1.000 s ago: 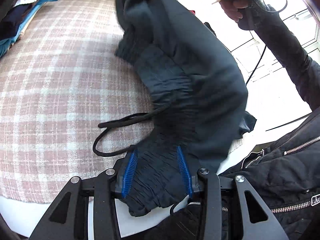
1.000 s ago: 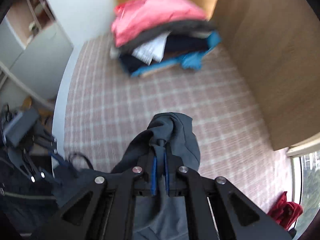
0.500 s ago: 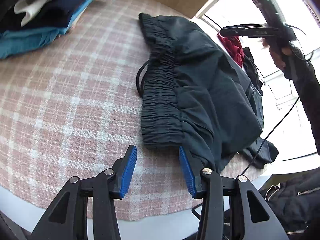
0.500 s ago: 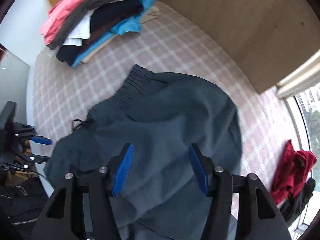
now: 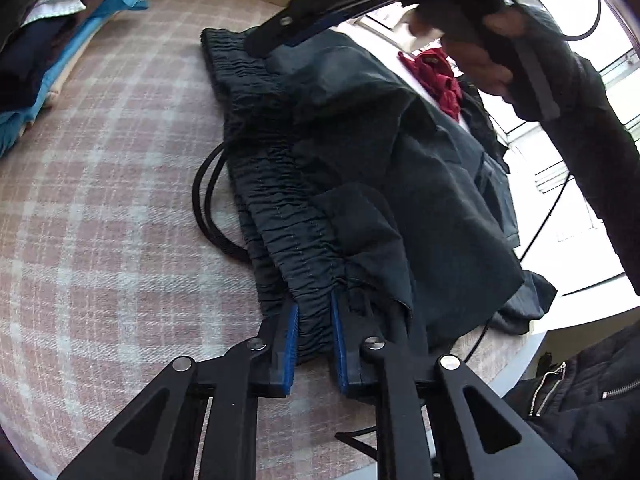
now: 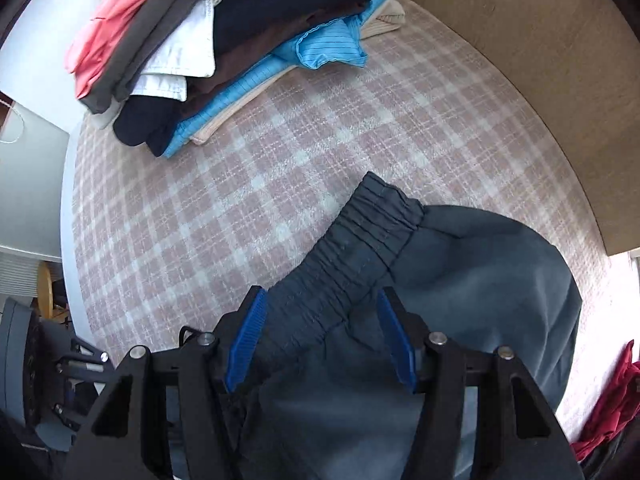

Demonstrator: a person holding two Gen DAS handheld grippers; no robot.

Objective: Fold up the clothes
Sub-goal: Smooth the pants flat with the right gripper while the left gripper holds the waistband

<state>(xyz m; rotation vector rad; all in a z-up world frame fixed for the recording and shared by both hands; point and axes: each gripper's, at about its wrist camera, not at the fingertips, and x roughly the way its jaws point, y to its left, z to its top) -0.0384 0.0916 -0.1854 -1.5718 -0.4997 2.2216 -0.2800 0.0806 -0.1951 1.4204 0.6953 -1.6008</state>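
Trousers (image 5: 360, 152) now laid on tabletop (image 5: 104, 240); our left gripper (image 5: 314, 332) jaws just closed on waistband, right gripper (image 6: 320, 336) jaws wide over waistband, gripping nothing.

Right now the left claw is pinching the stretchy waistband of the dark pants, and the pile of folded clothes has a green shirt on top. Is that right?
Not quite. In the right wrist view the top of the pile of folded clothes is pink, not green. The left claw does pinch the waistband of the dark pants.
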